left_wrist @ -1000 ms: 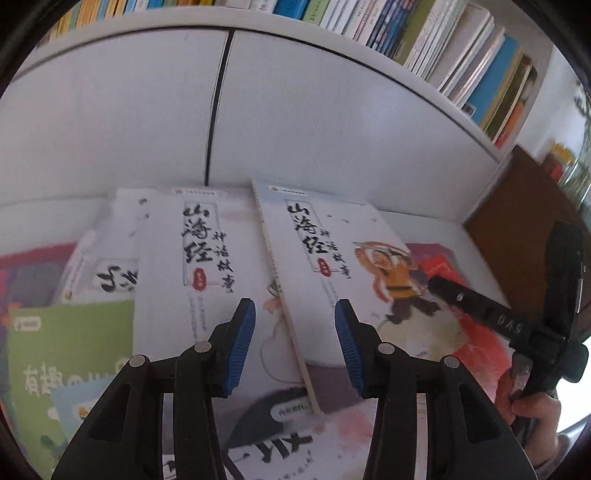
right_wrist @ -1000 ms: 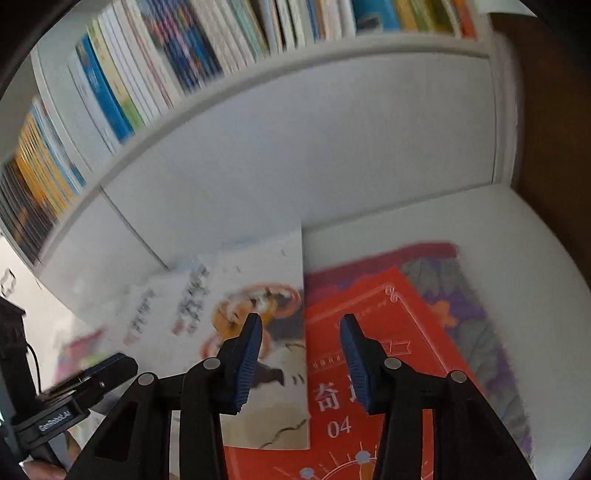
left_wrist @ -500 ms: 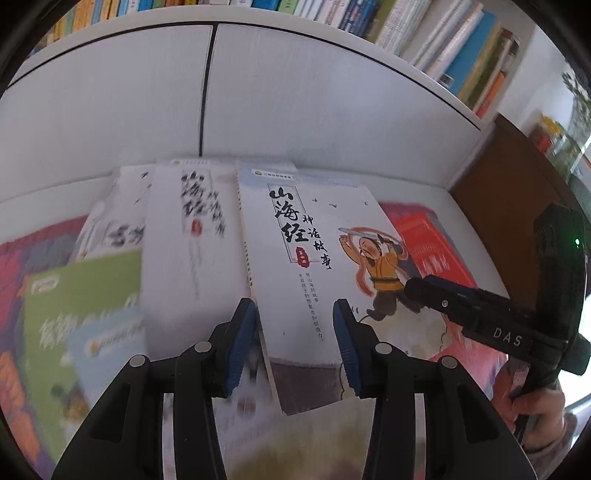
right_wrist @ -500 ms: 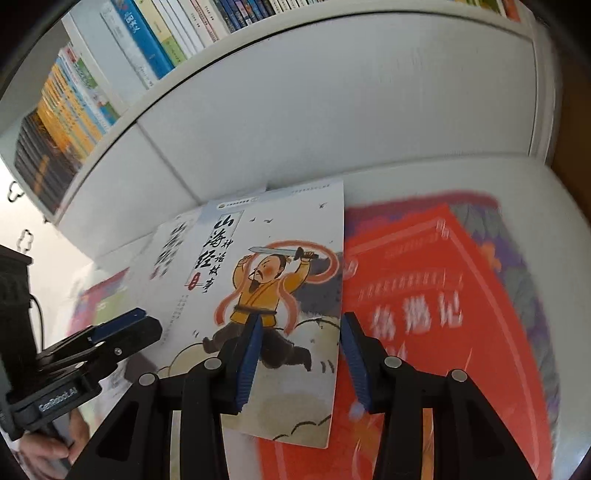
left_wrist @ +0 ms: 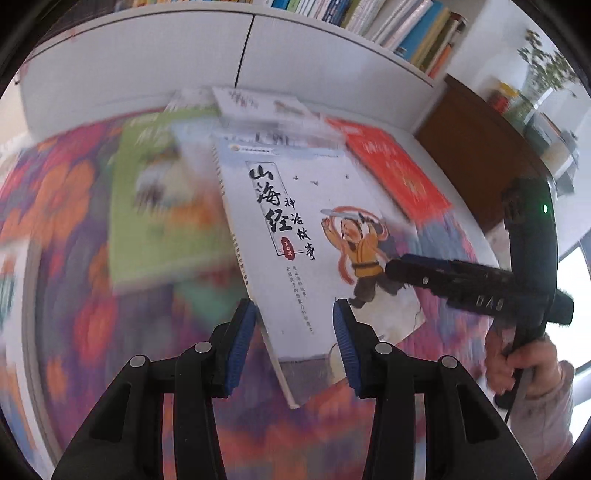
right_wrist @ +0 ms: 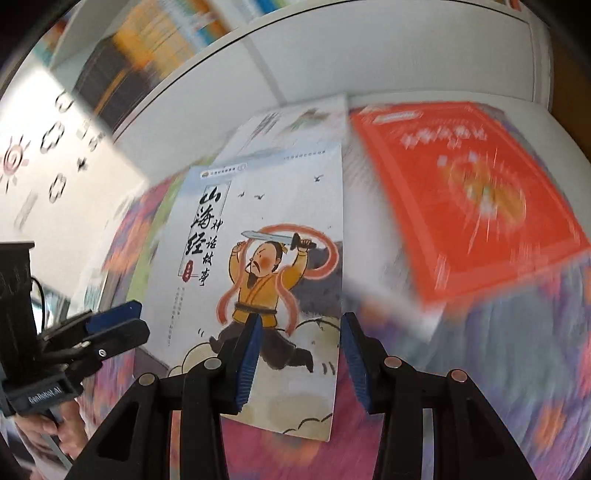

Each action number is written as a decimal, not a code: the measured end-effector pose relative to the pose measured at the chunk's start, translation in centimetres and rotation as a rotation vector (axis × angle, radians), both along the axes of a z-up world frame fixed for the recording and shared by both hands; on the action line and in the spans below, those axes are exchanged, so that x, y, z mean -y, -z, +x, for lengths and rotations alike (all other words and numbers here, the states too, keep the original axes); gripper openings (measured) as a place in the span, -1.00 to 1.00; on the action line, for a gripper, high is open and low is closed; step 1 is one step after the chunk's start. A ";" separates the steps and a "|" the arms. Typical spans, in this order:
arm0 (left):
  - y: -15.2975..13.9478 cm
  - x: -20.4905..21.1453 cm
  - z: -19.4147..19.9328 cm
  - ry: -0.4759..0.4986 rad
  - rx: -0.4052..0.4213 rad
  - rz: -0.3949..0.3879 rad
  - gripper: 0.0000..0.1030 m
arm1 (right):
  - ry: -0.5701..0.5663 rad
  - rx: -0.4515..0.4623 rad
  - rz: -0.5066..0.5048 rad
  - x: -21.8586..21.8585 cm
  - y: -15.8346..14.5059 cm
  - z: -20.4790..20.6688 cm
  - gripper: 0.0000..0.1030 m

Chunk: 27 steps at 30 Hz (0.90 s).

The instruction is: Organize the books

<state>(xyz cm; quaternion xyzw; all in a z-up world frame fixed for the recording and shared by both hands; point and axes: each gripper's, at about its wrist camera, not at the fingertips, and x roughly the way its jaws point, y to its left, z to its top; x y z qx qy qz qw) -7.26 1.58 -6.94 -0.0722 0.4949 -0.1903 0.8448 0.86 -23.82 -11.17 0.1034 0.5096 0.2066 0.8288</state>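
A white book with black brush lettering and a yellow-robed swordsman (left_wrist: 295,229) (right_wrist: 280,206) stays sharp while everything around it blurs. My left gripper (left_wrist: 293,314) straddles its lower spine corner, jaws apart, the left pad against the spine edge. My right gripper (right_wrist: 301,325) straddles its right edge, one finger over the cover and one just past the edge. Each gripper shows in the other's view: the right gripper (left_wrist: 391,267) at the book's right side, the left gripper (right_wrist: 142,319) at its left. Whether the book is lifted or slid I cannot tell.
A red book (left_wrist: 395,173) (right_wrist: 461,199), a green book (left_wrist: 159,206) and several white ones lie behind on a floral cloth (left_wrist: 62,206). Behind them stand white cabinet doors (left_wrist: 147,62) under a shelf of upright books (left_wrist: 406,29). Brown furniture (left_wrist: 480,140) stands at the right.
Both grippers have pulled back from the cabinet, and the swordsman book has come with them off the pile. The other books now lie farther off. The jaws' gaps look the same.
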 end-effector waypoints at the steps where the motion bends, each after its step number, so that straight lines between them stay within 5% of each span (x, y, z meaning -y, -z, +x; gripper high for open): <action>1: 0.4 -0.4 -1.7 0.006 -0.007 0.003 -0.22 | -0.015 -0.015 0.008 -0.3 0.1 -1.1 -0.15; 8: 2.2 -2.3 -7.7 -0.005 0.005 0.017 -0.22 | -0.120 -0.033 0.010 -2.0 0.6 -8.3 -0.16; 13: 2.0 -3.9 -4.8 -0.077 0.018 0.108 -0.24 | -0.062 0.047 -0.062 -0.3 -0.3 -5.7 -0.22; 15: 2.0 -5.0 -4.8 -0.072 -0.015 0.062 -0.24 | -0.063 0.002 0.050 1.9 -0.5 -3.7 -0.22; 18: 2.5 -5.8 -5.1 -0.045 -0.056 0.002 -0.28 | -0.241 -0.219 0.196 1.8 2.0 -3.1 -0.22; 20: 3.2 -5.6 -5.1 -0.031 -0.066 0.007 -0.32 | -0.305 -0.135 0.152 0.7 1.8 -4.3 -0.22; 27: 3.7 -4.5 -3.5 -0.009 -0.075 -0.040 -0.32 | -0.291 -0.209 0.268 -0.1 2.8 -2.8 -0.22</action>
